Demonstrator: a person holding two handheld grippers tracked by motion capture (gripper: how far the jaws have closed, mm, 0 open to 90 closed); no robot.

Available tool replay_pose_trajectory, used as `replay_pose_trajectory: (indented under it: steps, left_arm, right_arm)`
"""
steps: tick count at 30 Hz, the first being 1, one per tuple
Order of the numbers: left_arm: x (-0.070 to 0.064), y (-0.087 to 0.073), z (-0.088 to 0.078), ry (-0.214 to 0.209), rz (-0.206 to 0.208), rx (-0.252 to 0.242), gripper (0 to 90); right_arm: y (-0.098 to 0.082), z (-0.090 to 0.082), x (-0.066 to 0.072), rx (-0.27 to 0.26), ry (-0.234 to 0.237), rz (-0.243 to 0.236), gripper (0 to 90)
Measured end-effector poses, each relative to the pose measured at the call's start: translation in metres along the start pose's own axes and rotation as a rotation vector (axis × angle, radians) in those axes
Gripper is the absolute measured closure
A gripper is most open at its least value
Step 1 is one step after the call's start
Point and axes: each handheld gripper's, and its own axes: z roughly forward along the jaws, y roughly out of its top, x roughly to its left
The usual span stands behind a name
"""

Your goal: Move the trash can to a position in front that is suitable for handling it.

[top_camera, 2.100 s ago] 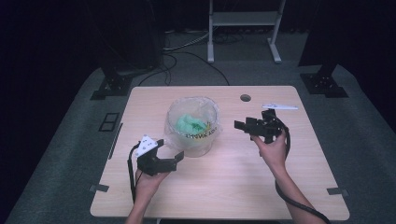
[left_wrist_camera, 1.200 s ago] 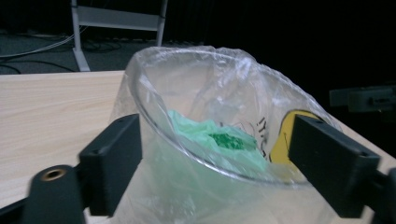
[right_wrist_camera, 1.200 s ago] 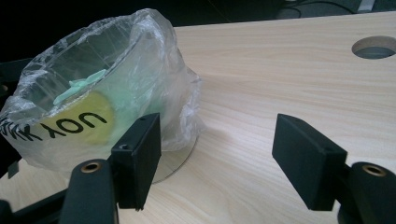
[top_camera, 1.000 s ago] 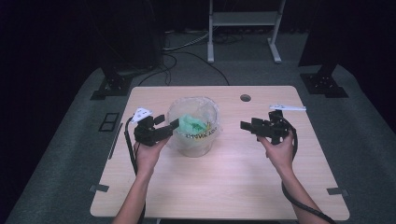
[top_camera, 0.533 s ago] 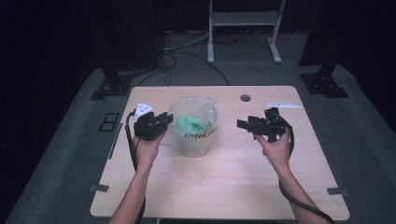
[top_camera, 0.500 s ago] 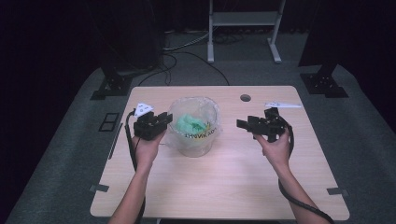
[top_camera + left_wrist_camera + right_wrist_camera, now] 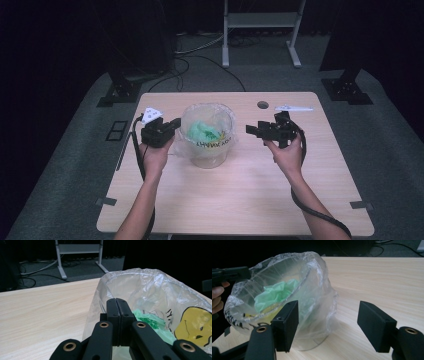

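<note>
A clear round bin lined with a thin plastic bag [image 7: 207, 135] stands on the table's middle; crumpled green paper [image 7: 200, 132] lies inside. My left gripper [image 7: 176, 123] is at the bag's left rim. Its jaws have just been closing and now meet, pinching the film of the bag [image 7: 155, 297]. In the left gripper view the left gripper [image 7: 116, 302] shows its pads pressed together against the film. My right gripper [image 7: 250, 129] hovers to the right of the bin, a little apart from it, jaws wide. In the right gripper view, the bag [image 7: 287, 290] sits beyond the open right gripper [image 7: 329, 320].
A wooden table [image 7: 250, 200] carries a cable hole [image 7: 262, 105] and a white paper scrap [image 7: 293, 108] at its far right. A metal stand [image 7: 260, 20] and dark equipment bases sit on the floor behind. The bag bears a yellow face print [image 7: 192, 325].
My left gripper moved up to the bag's left rim and its jaws closed there. My right gripper drifted slightly left toward the bin, still open.
</note>
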Motion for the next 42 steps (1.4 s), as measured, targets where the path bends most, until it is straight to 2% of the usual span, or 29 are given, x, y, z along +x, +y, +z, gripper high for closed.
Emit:
replay_pose_trajectory:
  steps: [8,12,22,25,28,30,33,36,39,42]
  left_arm:
    - [0.001,0.004,-0.005,-0.018,-0.01,-0.017,90.0]
    - [0.003,0.005,-0.007,-0.025,-0.018,-0.027,90.0]
    - [0.007,0.007,-0.01,-0.032,-0.034,-0.041,90.0]
    - [0.007,0.007,-0.01,-0.033,-0.037,-0.045,90.0]
    - [0.007,0.008,-0.011,-0.033,-0.036,-0.048,90.0]
    - [0.007,0.009,-0.01,-0.037,-0.043,-0.053,90.0]
    - [0.007,0.009,-0.01,-0.042,-0.048,-0.059,90.0]
    - [0.008,0.01,-0.009,-0.047,-0.052,-0.065,90.0]
    - [0.009,0.01,-0.009,-0.056,-0.058,-0.078,90.0]
    - [0.008,0.009,-0.009,-0.068,-0.069,-0.088,90.0]
  right_arm:
    - [0.017,0.017,0.013,-0.011,0.024,-0.008,31.6]
    - [0.023,0.029,0.018,-0.016,0.047,0.011,31.2]
    - [0.031,0.05,0.025,0.008,0.018,0.011,34.2]
    - [0.031,0.054,0.025,0.014,0.019,0.02,38.7]
    - [0.031,0.056,0.026,0.013,0.015,0.024,48.0]
    - [0.032,0.056,0.027,-0.001,-0.003,0.022,59.9]
    - [0.033,0.055,0.029,-0.015,-0.017,0.024,72.7]
    - [0.034,0.053,0.032,-0.033,-0.043,0.005,85.9]
    - [0.035,0.051,0.034,-0.049,-0.039,0.002,89.5]
    - [0.037,0.052,0.038,-0.036,-0.013,-0.003,89.6]
